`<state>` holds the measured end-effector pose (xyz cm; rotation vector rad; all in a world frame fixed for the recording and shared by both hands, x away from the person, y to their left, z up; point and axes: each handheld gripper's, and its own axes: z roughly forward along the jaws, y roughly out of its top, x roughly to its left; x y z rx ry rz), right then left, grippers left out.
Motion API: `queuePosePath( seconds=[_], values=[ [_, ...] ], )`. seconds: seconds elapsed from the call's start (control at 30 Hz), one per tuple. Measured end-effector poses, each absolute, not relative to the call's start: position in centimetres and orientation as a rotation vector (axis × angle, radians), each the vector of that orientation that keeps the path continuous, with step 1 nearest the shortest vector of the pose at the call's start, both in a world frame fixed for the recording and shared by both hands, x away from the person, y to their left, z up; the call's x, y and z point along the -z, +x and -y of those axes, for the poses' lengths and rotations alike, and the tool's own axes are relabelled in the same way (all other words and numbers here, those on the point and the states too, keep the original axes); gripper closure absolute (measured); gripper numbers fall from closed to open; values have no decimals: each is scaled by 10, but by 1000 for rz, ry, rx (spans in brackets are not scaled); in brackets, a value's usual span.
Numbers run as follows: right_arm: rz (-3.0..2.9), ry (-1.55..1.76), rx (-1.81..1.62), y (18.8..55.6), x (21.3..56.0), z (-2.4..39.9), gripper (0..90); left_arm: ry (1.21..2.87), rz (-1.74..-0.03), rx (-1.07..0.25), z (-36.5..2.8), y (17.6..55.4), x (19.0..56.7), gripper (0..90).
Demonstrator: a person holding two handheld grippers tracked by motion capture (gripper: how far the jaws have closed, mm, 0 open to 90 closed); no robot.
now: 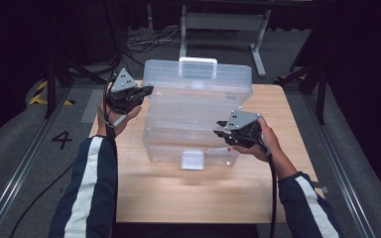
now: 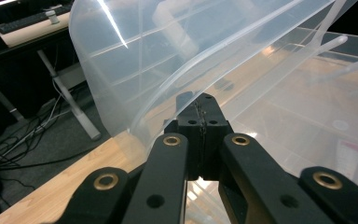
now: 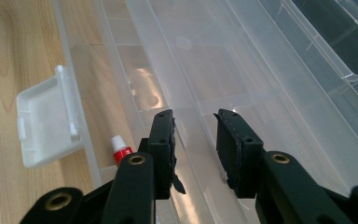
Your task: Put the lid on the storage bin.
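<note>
clear plastic box point(image 1: 191, 134) at centre of the wooden table point(image 1: 144, 198), lid point(image 1: 198, 82) already lifted and standing up toward 12 o'clock. left gripper point(image 1: 146, 90) at 10 o'clock of the box, jaws pinched tight on the lid's edge, holding it up. right gripper point(image 1: 221, 128) at 3 o'clock, jaws partly apart, nothing between them, poised over the open inside. small red-and-white tube point(image 3: 120, 148) seen at the front wall near the white latch point(image 3: 46, 123). opening looks done; probably left: to reach inside.
</note>
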<state>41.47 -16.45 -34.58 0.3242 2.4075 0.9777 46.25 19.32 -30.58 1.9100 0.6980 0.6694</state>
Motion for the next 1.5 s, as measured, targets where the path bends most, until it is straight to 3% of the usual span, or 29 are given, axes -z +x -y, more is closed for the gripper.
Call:
queuePosePath(
  seconds=[1.5],
  values=[
    [-2399,416,-984,396,343,208,659,1969,-627,-624,-195,444,321,898]
  ],
)
